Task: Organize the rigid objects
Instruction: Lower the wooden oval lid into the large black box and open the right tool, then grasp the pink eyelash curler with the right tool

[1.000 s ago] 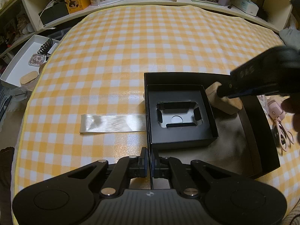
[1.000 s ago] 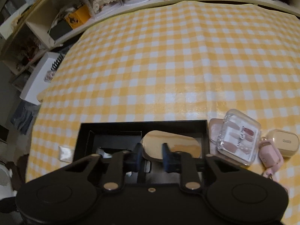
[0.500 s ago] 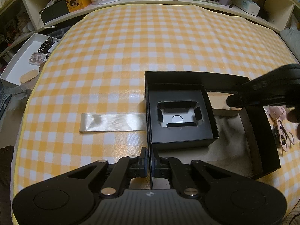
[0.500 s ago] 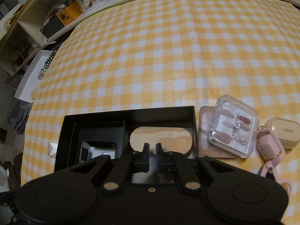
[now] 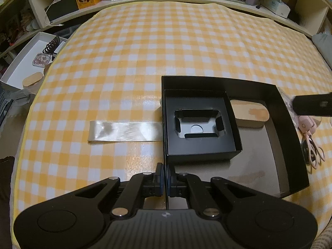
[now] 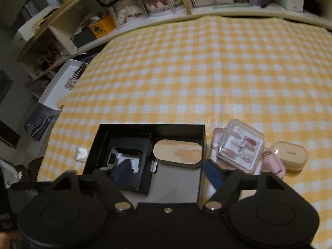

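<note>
Nearest, the left tongs [image 5: 166, 176] are pressed together on the near wall of the black box [image 5: 290, 137], pinching its edge. The right tongs [image 6: 168, 172] hang over the box with nothing between the jaws, which are spreading. Inside lie a smaller black insert tray [image 6: 124, 157] and, at the far wall, an oval wooden block [image 6: 178, 152]. Just right of the box on the yellow checked table [image 6: 207, 72] sit a clear press-on nail case [image 6: 240, 145], a pink pouch [image 6: 274, 164] and a beige earbud case [image 6: 290, 155].
</note>
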`<state>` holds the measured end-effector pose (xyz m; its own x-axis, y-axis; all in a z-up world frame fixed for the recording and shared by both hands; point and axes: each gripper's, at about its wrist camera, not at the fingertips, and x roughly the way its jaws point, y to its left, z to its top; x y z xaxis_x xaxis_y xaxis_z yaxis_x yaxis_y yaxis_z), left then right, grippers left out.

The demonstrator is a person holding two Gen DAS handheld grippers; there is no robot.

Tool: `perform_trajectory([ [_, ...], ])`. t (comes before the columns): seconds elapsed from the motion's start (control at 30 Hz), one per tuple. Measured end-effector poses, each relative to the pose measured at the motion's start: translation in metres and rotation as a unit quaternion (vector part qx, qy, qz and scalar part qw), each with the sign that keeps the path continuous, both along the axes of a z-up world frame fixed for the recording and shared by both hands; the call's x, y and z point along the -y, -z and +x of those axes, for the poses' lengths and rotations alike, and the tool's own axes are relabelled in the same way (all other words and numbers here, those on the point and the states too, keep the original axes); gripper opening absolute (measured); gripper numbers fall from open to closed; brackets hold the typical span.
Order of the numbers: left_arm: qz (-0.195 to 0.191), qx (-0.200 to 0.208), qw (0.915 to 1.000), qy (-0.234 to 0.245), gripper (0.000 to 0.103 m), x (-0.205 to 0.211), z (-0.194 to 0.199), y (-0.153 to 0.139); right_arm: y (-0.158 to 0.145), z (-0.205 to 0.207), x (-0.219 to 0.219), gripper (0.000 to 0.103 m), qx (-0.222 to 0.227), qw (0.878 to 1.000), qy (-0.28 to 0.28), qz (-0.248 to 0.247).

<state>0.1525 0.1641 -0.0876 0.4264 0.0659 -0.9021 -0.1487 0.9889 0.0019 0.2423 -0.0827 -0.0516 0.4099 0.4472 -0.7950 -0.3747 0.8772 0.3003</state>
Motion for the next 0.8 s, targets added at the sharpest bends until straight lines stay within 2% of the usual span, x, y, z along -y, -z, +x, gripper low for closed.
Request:
perform_trajectory([
  [0.07,-0.001,-0.003,1.0000,-0.001,0.003,0.001,-0.001,0.001,-0.007,-0.004,0.007,0.088,0.011,1.000,0.000,0.003],
  [0.13,0.001,-0.004,1.0000,0.000,0.003,0.002,-0.002,0.001,-0.013,-0.009,0.016,0.097,0.023,1.000,0.001,0.012],
  [0.27,0.004,-0.009,1.0000,-0.001,0.003,0.006,-0.004,0.001,-0.026,-0.017,0.034,0.103,0.047,0.998,0.010,0.038],
  [0.37,0.011,-0.012,0.9999,0.002,0.003,0.009,-0.006,0.002,-0.037,-0.020,0.051,0.103,0.065,0.996,0.026,0.059],
  [0.57,0.019,-0.018,0.9996,0.006,0.003,0.014,-0.008,0.003,-0.053,-0.022,0.091,0.103,0.114,0.988,0.073,0.067],
  [0.8,0.021,-0.027,0.9993,0.011,0.003,0.014,-0.012,0.004,-0.044,-0.017,0.146,0.103,0.160,0.978,0.131,0.041],
])
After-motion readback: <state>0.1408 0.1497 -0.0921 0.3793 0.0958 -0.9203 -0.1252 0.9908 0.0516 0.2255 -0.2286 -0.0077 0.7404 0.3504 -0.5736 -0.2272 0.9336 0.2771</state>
